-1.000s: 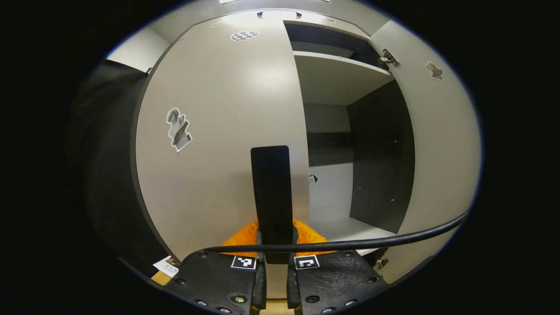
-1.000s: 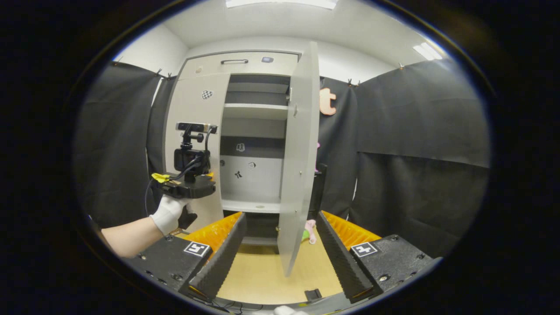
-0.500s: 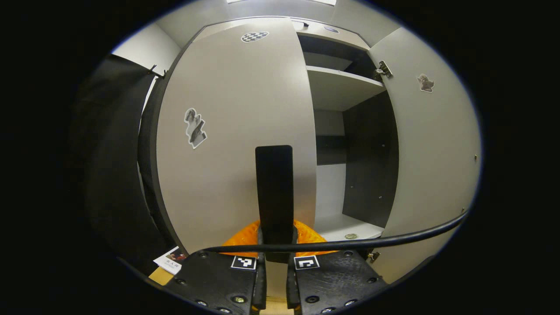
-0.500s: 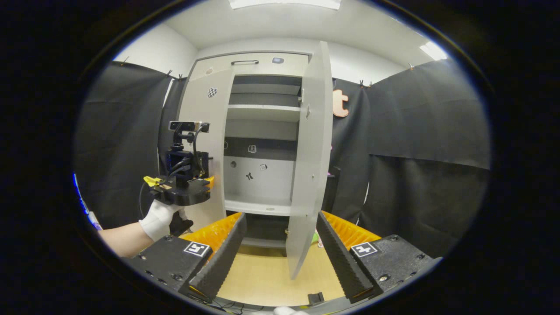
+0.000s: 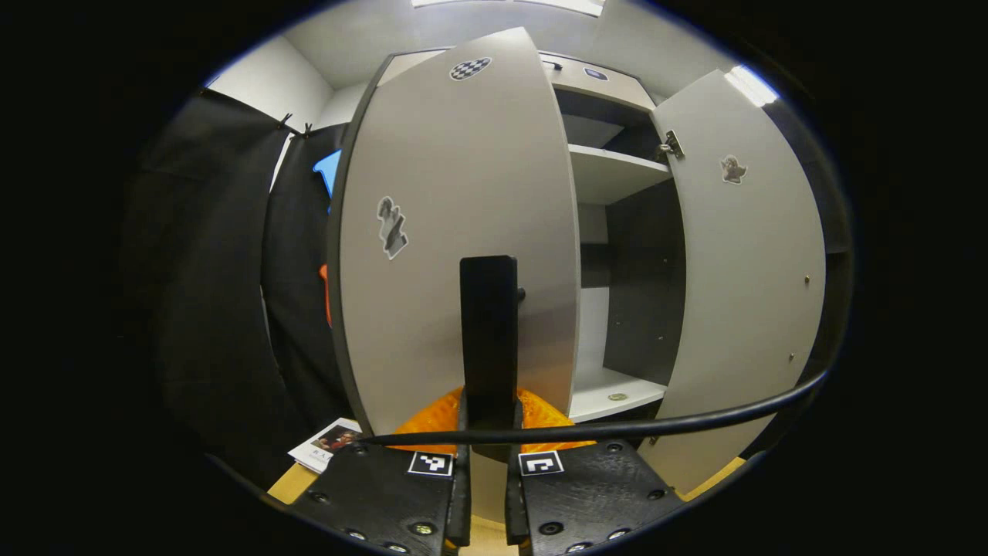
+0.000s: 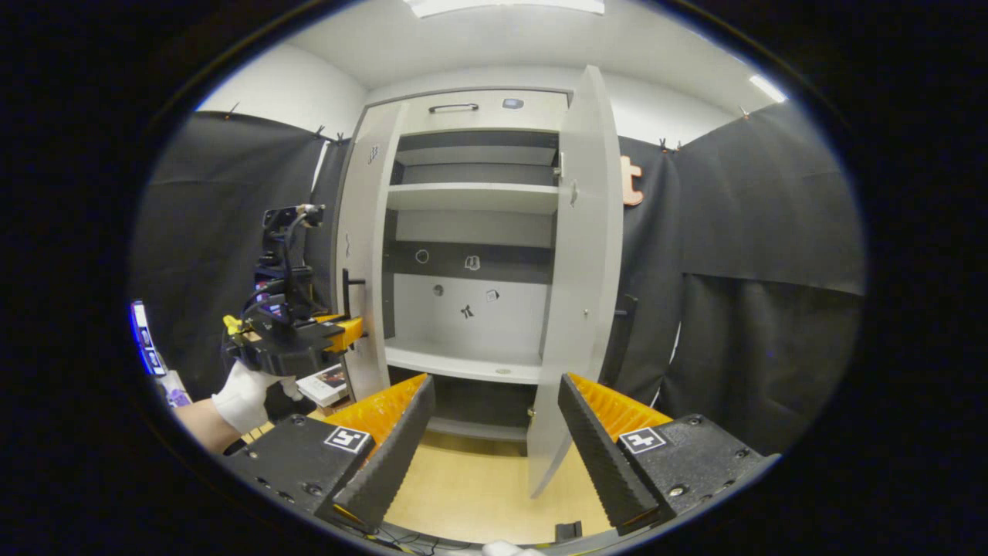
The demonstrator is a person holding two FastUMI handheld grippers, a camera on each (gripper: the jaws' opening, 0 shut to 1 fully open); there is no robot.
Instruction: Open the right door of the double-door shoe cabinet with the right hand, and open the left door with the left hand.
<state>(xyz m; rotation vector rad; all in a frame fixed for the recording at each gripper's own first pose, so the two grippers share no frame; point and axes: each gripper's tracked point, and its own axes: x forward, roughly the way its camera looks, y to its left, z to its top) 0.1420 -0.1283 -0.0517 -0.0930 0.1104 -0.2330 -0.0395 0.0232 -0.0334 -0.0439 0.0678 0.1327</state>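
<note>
The shoe cabinet (image 6: pixel 471 255) stands at the far side of the booth, and its left door (image 5: pixel 463 232) has swung out a good deal further than a second ago: in the left gripper view more of the black cloth now shows at the left of the door edge, and in the right gripper view you see this door nearly edge-on. The right door (image 6: pixel 583 270) already stands wide open, with the shelves (image 6: pixel 471 197) between the two doors in plain sight, so I judge the task is almost finished and only the last part of the left swing remains for you. Your left gripper (image 5: pixel 488 432) is clamped on the dark door handle (image 5: pixel 488 332), which rises straight up between its two fingers; both fingers press on the handle, and from the right gripper view you see the same gripper (image 6: pixel 289 344) held by your gloved hand (image 6: pixel 243 386) just beside the door edge. Your right gripper (image 6: pixel 494 440) is spread wide and carries nothing; its fingers touch neither door, and the lower edge of the right door shows farther off between them, above the wooden floor (image 6: pixel 478 494).
</note>
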